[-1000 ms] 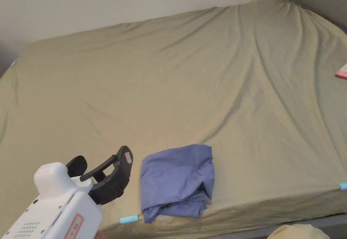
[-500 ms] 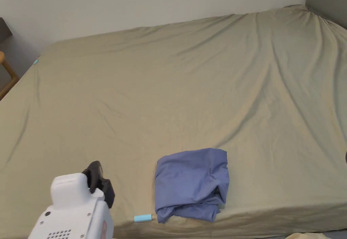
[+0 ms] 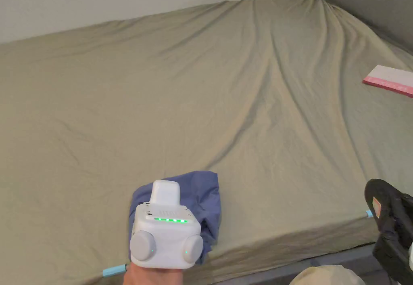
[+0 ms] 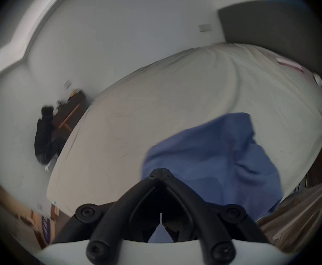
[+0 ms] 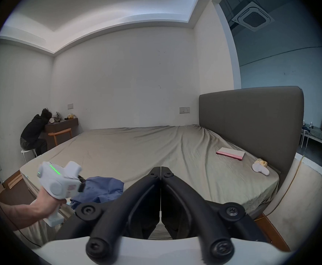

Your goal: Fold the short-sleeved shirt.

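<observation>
- Blue short-sleeved shirt [image 3: 205, 201], folded into a rumpled bundle, lies near the front edge of the bed, on the olive-tan fitted sheet [image 3: 242, 96]; one side bulges with loose folds.
- Left gripper [image 4: 161, 173], white-bodied with black jaws, is held over the near left part of the shirt; in the head view its white housing [image 3: 166, 233] with a row of green lights covers much of the bundle.
- Left jaws meet at the tips, nothing pinched between them; blue cloth lies behind and below them in the left gripper view. Contact with the cloth cannot be told.
- Left hand [image 5: 41, 200] grips the handle from beneath, forearm coming in from the bed's near side, level and reaching forward.
- Right gripper [image 5: 161, 170] is held off the front right of the bed, well apart from the shirt, aimed across the mattress; jaws closed tip to tip on nothing.
- Pink-edged flat box [image 3: 389, 80] rests on the sheet near the grey upholstered headboard [image 5: 252, 120].
- Short light-blue tabs [image 3: 114, 271] mark the front edge.
</observation>
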Motion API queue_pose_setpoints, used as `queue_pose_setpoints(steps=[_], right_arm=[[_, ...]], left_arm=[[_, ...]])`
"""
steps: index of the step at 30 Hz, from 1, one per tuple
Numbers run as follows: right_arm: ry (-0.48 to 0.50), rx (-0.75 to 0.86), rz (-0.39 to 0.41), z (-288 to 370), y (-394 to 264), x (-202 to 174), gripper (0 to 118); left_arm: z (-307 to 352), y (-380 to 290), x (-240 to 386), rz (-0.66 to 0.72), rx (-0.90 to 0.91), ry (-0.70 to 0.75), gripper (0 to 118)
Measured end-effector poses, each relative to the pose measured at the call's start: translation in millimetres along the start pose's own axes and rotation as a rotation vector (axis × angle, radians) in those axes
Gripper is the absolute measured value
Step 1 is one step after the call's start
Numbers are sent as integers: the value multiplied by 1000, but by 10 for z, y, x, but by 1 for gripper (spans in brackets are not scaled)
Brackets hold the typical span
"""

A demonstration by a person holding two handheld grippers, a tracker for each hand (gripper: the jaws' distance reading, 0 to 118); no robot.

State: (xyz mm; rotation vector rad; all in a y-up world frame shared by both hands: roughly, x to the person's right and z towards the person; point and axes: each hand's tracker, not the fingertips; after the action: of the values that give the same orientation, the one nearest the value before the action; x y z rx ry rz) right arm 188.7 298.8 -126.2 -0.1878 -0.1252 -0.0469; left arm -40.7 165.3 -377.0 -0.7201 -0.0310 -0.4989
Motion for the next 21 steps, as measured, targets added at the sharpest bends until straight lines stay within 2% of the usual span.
queue_pose_setpoints(steps=[4,7,10,12,13,15,16,18,21], right_arm=[[-44,-18,-11,-40,-42,101,1],[-57,-25,-15,-44,-39,162,1],[-55,-34,-34,-52,13,198,1],[-55,-15,-36,-43,38,187,1],[-58,-11,-31,-46,53,175,1],[-56,-13,-28,-61,87,153,1],[-49,-7,-29,-59,93,138,1],[-37,-3,-21,-39,138,83,1],[-19,19,-15,52,251,-15,1]], left_arm=[[-142,15,489,-71,-33,-32,0],[-41,-50,764,-52,1,-67,0],[-8,-138,1116,-134,-14,-140,0],[50,-220,1303,-196,2,-134,0],[124,-240,1322,-187,30,-157,0],[289,-235,1273,-122,44,-324,0],[365,-234,1265,-125,41,-354,0],[527,-248,1185,-160,76,-312,0],[695,-185,731,-65,152,-372,0]])
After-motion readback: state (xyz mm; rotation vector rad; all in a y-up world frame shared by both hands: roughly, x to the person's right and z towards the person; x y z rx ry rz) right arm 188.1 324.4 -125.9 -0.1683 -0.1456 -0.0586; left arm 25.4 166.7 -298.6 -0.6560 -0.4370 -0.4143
